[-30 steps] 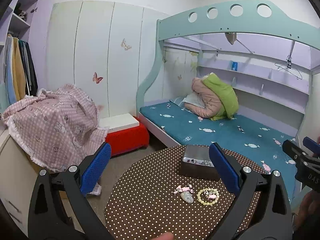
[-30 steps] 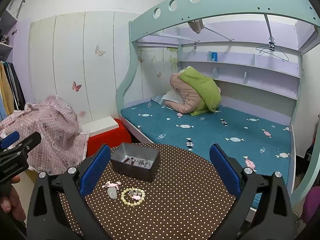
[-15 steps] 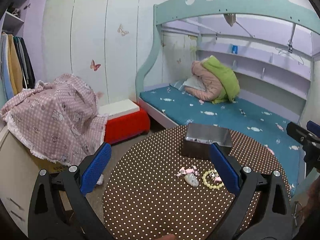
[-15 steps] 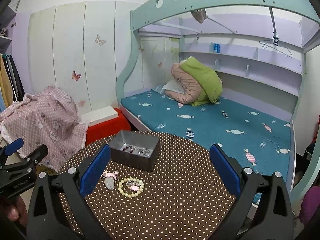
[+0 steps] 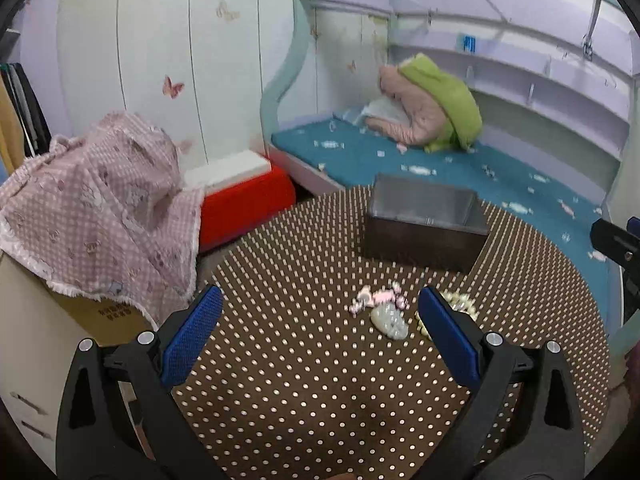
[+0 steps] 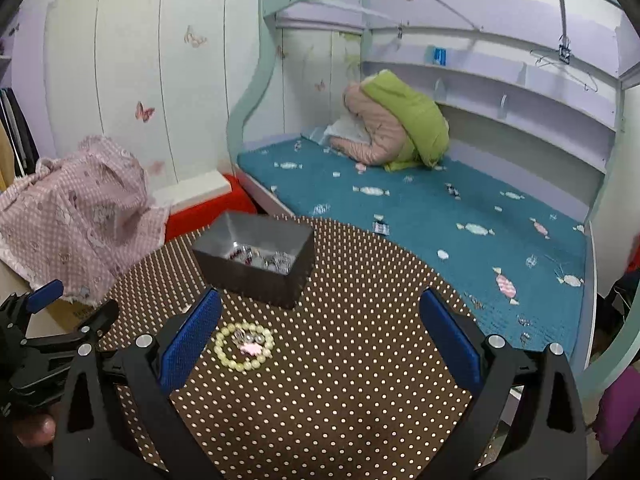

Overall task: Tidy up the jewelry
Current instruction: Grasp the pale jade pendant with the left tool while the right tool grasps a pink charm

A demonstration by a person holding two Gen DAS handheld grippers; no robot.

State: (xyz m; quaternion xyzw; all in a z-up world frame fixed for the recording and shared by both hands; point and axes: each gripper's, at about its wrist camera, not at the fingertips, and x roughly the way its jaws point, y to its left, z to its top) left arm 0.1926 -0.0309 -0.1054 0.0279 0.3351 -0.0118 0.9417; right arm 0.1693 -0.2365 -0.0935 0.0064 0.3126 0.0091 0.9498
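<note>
Both tongs hang spread and empty, the left gripper (image 5: 318,322) and right gripper (image 6: 320,320) now lower and closer to the dotted table (image 5: 304,396) than a second ago — likely closing in for a pickup. Just beyond them lie a pale pendant (image 5: 389,319), pink clip (image 5: 378,298) and bead bracelet (image 6: 244,346); past those stands the metal box (image 6: 256,262), already holding jewelry.

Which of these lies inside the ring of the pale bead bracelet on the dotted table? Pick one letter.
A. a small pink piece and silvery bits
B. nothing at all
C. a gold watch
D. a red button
A: in the right wrist view, the bead bracelet encircles a small pink piece and silvery bits.
</note>
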